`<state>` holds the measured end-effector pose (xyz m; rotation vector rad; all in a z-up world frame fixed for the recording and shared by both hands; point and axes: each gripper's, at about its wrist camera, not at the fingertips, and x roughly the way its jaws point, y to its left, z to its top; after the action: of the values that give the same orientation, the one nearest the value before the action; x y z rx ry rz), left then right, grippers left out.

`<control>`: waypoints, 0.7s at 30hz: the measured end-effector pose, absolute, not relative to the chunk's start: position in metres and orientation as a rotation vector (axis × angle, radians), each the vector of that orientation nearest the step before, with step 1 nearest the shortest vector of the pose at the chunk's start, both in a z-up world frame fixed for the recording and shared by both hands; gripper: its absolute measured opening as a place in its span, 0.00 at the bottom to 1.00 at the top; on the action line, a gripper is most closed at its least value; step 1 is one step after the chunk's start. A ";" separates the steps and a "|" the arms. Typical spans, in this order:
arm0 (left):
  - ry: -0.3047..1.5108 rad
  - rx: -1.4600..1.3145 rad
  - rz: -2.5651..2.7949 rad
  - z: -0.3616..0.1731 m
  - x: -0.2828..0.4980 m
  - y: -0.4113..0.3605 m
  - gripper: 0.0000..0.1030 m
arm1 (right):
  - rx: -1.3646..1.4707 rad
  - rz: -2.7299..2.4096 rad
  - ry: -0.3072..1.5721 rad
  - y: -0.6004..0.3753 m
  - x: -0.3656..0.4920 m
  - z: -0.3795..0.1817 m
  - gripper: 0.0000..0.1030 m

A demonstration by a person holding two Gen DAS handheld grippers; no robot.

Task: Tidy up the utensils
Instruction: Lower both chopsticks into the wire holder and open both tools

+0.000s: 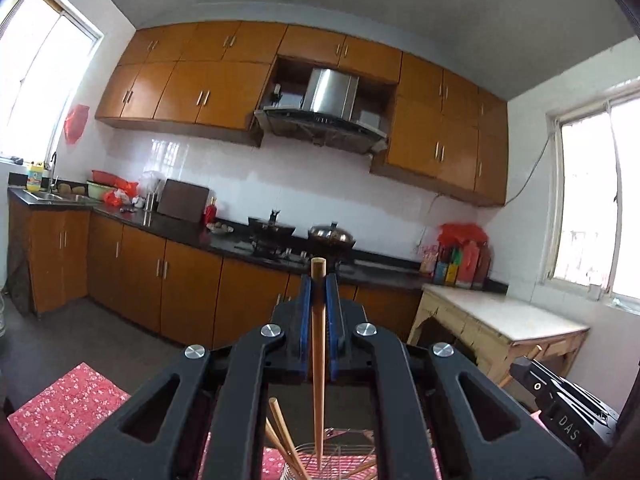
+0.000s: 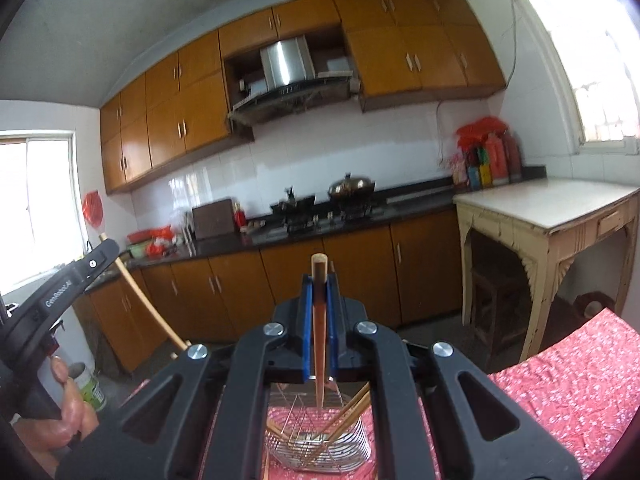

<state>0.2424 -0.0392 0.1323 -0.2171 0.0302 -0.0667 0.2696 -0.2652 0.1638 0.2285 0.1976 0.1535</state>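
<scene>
My left gripper [image 1: 319, 280] is shut on a wooden chopstick [image 1: 318, 344] held upright, its lower tip pointing down into a wire utensil holder [image 1: 340, 460] that holds other chopsticks [image 1: 282, 436]. My right gripper [image 2: 319, 282] is shut on another wooden chopstick [image 2: 319, 340], also upright, its tip just above the same wire holder [image 2: 316, 440], where several chopsticks [image 2: 346, 416] lean. The left gripper and its chopstick [image 2: 148, 300] show at the left of the right wrist view; the right gripper's body [image 1: 568, 412] shows at the lower right of the left wrist view.
The holder stands on a table with a red flowered cloth [image 2: 572, 388]. Behind are brown kitchen cabinets [image 1: 160, 272], a dark counter with a stove and woks [image 1: 304, 236], a pale side table [image 1: 500, 312] and windows on both sides.
</scene>
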 end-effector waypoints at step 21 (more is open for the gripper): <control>0.186 -0.174 -0.086 0.102 0.289 -0.044 0.07 | 0.282 0.182 0.386 -0.260 0.337 0.123 0.08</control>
<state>0.2894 -0.0444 0.1016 -0.1740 0.1863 -0.0862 0.3367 -0.2604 0.1229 0.2822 0.3865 0.1824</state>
